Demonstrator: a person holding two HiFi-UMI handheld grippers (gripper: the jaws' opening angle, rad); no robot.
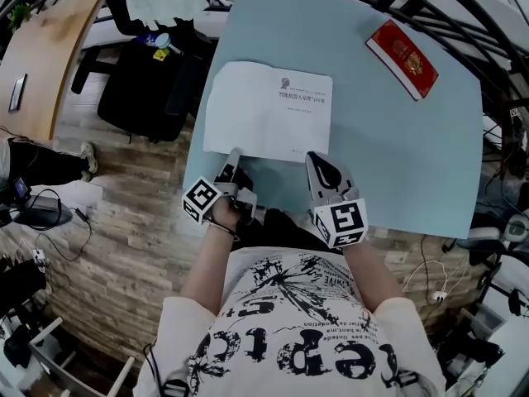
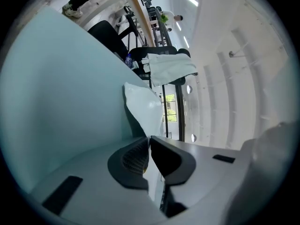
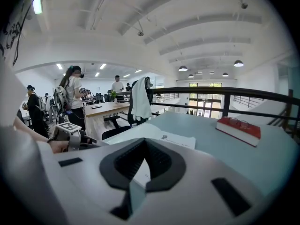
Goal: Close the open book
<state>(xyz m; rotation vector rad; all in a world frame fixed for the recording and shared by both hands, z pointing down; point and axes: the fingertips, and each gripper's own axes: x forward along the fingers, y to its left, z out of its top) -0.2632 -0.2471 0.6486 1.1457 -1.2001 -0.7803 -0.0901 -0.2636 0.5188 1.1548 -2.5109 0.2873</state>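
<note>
Pale blue plain table [image 1: 397,164]. On it, open book [image 1: 269,110]: white pages, a few lines of small dark print. Toward table's far right corner, closed book [image 1: 402,59]: red cover, gold emblem, whitish page edge. At table's near edge, left gripper [image 1: 234,162] and right gripper [image 1: 319,164]: light grey, black pads, cubes with black-and-white square markers. Left of table, floor [image 1: 132,213]: brown wood planks; chair [image 1: 140,89]: black. Below table's near edge, shirt [image 1: 289,321]: white, black print.

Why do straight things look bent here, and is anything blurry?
Wide-angle lenses: head view bows the edges of the table; right gripper view arches the railing and darkens its corners; left gripper view shows a page of the open book soft, near the lens.
</note>
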